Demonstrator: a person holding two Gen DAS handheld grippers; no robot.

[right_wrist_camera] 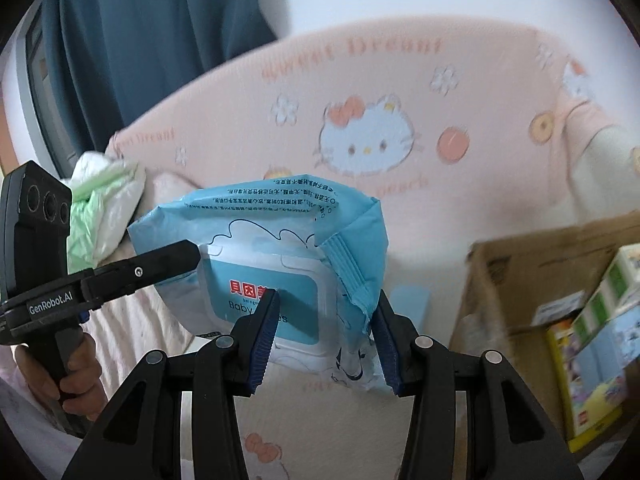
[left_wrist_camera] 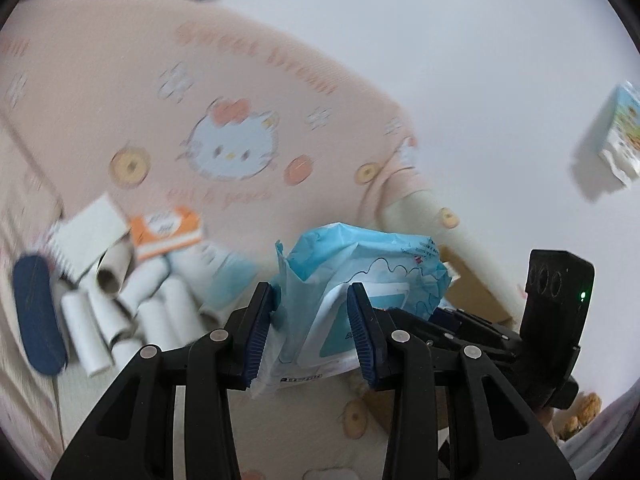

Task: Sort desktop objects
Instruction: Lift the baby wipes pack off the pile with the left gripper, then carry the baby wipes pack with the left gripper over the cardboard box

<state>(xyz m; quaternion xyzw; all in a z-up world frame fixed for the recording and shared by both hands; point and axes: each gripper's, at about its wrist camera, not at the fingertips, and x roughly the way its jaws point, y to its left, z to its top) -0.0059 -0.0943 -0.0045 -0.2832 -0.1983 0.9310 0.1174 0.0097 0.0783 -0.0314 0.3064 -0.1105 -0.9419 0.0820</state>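
A light blue pack of baby wipes with a white flip lid is held up in the air between both grippers. My left gripper is shut on one side of the pack. My right gripper is shut on the pack's other, crimped end. The left gripper also shows in the right wrist view, its finger lying across the pack. The right gripper's body shows in the left wrist view behind the pack.
A pink Hello Kitty cloth covers the surface. Several white paper rolls, an orange box and a dark blue oval case lie at left. A cardboard box with colourful packs stands at right. White-green bags lie at left.
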